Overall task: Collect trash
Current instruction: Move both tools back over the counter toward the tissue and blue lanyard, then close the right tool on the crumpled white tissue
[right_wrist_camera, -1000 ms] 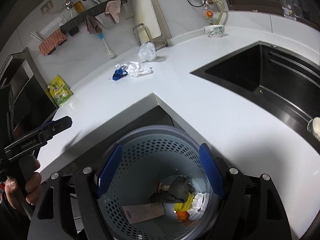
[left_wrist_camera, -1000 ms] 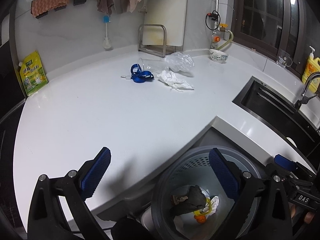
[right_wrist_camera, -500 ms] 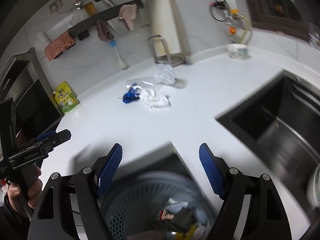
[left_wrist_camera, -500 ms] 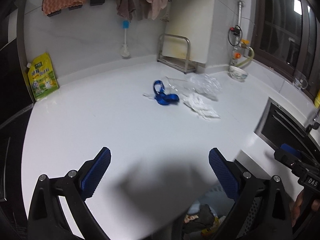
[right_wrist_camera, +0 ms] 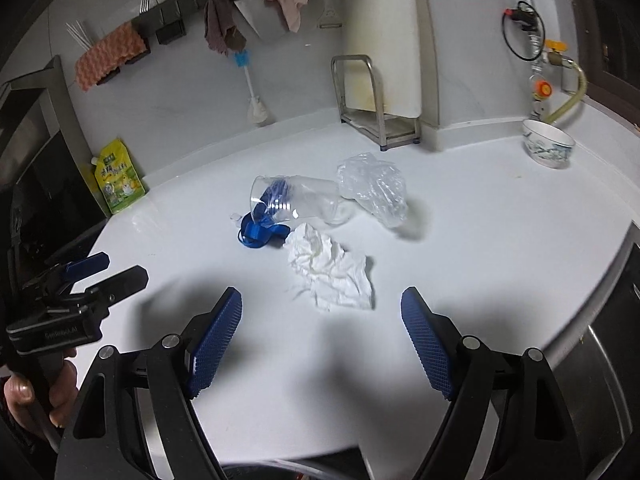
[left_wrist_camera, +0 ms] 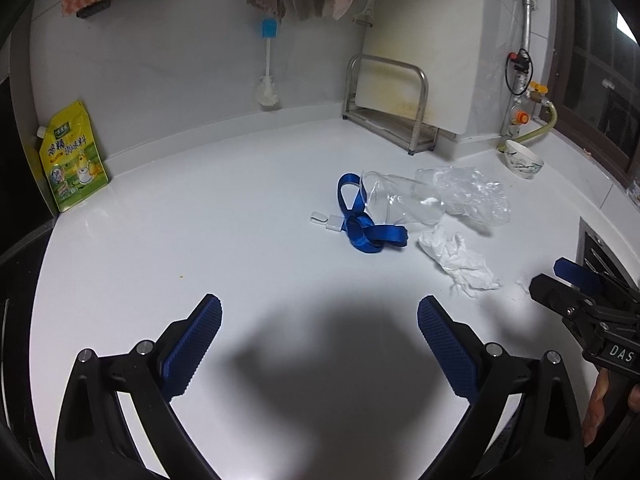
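Trash lies on the white counter (left_wrist_camera: pixel 200 248): a blue lanyard (left_wrist_camera: pixel 362 224), a clear plastic cup on its side (left_wrist_camera: pixel 396 204), a crumpled clear bag (left_wrist_camera: pixel 472 194) and a crumpled white tissue (left_wrist_camera: pixel 460 258). My left gripper (left_wrist_camera: pixel 318 344) is open and empty, above the counter short of the lanyard. My right gripper (right_wrist_camera: pixel 322 338) is open and empty, just short of the tissue (right_wrist_camera: pixel 330 270). The cup (right_wrist_camera: pixel 294 200), lanyard (right_wrist_camera: pixel 260 232) and bag (right_wrist_camera: pixel 374 188) lie behind it.
A yellow-green pouch (left_wrist_camera: pixel 72 156) leans on the wall at left. A metal rack (left_wrist_camera: pixel 388 108) with a cutting board stands at the back. A patterned bowl (right_wrist_camera: pixel 548 148) sits at the right. The sink edge (left_wrist_camera: pixel 600 248) is at far right. Cloths hang above.
Both grippers have lifted away from the trash basket and moved forward over the counter toward the trash pile. The basket has dropped out of view. Both stay open.
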Demonstrator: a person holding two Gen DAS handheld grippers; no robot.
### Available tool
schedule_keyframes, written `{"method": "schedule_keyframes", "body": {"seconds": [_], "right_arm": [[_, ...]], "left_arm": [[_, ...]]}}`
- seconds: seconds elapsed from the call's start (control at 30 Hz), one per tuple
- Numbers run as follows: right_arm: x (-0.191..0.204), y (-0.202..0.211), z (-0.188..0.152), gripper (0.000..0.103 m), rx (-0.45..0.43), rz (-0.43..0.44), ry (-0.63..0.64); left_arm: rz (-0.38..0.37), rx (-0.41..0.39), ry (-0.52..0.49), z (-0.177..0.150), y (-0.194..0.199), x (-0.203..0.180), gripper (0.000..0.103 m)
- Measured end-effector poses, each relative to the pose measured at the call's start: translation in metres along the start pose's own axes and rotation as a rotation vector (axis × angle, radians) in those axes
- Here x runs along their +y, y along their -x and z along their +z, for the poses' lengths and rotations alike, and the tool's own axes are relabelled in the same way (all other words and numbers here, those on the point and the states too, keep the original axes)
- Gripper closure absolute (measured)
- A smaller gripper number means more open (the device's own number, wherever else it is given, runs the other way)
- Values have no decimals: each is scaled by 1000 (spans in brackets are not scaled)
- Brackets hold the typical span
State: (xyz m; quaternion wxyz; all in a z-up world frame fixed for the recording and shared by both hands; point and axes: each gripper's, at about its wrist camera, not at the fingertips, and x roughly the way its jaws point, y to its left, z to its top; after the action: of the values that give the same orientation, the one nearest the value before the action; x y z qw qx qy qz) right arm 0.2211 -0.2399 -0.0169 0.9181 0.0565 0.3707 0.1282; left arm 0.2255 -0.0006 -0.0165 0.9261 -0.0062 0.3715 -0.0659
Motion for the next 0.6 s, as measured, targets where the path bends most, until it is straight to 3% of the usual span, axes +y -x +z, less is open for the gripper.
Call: {"method": "schedule_keyframes", "body": {"seconds": [0.23,0.6], "right_arm": [[7,-49,17,25,75,-17,39],[11,-88,27,25,129,-111,73]], "left_arm": [[19,26,-2,9,-26,1,6],[52,49,12,17,-44,9,6]]}}
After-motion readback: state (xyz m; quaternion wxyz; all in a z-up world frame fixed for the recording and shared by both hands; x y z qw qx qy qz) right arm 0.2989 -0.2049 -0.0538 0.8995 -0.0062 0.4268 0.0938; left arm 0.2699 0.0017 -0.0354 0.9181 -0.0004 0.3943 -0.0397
